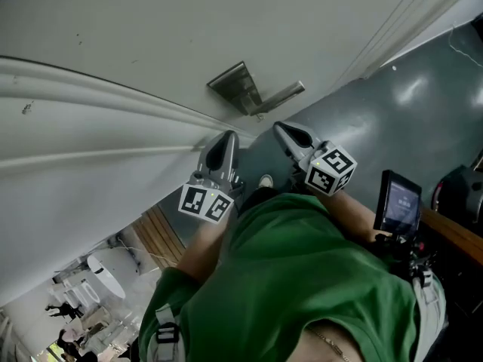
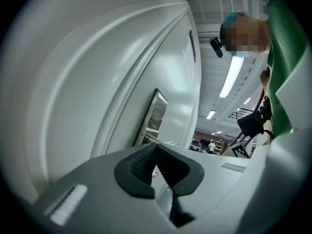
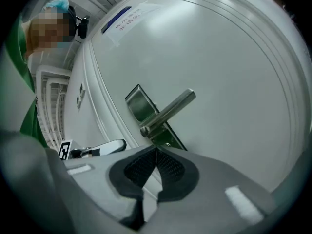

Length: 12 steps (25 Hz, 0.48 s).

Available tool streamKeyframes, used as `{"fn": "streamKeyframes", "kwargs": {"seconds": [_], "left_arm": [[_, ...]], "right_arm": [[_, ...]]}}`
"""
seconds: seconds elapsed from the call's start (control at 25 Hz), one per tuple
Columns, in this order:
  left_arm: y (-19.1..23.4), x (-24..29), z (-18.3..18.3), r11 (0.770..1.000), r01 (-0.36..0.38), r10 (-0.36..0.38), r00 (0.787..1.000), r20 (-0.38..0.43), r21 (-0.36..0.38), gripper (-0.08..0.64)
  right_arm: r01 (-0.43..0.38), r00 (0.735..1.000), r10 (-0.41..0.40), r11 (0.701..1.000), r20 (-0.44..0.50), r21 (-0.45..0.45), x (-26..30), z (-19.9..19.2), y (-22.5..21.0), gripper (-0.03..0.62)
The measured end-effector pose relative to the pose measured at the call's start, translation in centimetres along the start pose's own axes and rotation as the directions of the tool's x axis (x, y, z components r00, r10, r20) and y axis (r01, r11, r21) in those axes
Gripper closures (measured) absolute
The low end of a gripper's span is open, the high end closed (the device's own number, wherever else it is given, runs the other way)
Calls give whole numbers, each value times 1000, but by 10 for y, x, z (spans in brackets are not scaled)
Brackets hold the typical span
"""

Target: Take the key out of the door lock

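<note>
Both tools as I read them from my remote station. The right gripper [image 3: 156, 149] has its ribbed black pads closed tip to tip with nothing between them. The left gripper [image 2: 156, 146] shows the same state, its tips meeting and empty. It lies just to the left of the right one, the two side by side and apart, both aimed at the door [image 3: 234, 82]. Directly beyond the right gripper's tips, and close to them, is the lower end of the metal plate [image 3: 139, 101]. There sits the lock [image 3: 167, 144], seen only as a small round detail (too small for me to make out the key in it). Above the lock, the lever handle [image 3: 168, 112] juts from the plate, rising to the right away from the tips. From the left gripper, the plate appears edge-on ahead and slightly above. Behind both tools are the person's forearms and green shirt [image 1: 302, 277]. Off to the right of the right gripper, well apart, stands a small screen [image 1: 398, 202].
</note>
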State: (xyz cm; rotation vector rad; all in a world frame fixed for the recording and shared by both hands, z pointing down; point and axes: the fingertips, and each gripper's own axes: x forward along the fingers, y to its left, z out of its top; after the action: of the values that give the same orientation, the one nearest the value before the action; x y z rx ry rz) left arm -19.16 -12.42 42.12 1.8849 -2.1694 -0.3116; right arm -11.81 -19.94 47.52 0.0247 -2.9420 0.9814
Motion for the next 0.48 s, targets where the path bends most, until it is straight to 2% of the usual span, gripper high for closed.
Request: {"fn": "streamKeyframes", "kwargs": {"seconds": [0.48], "left_arm": [[7,2,-6,995,-96,97,995,18,-14,557]], "right_arm": [[-94,991,97,995,-90,37,21,-8,-12,563]]}}
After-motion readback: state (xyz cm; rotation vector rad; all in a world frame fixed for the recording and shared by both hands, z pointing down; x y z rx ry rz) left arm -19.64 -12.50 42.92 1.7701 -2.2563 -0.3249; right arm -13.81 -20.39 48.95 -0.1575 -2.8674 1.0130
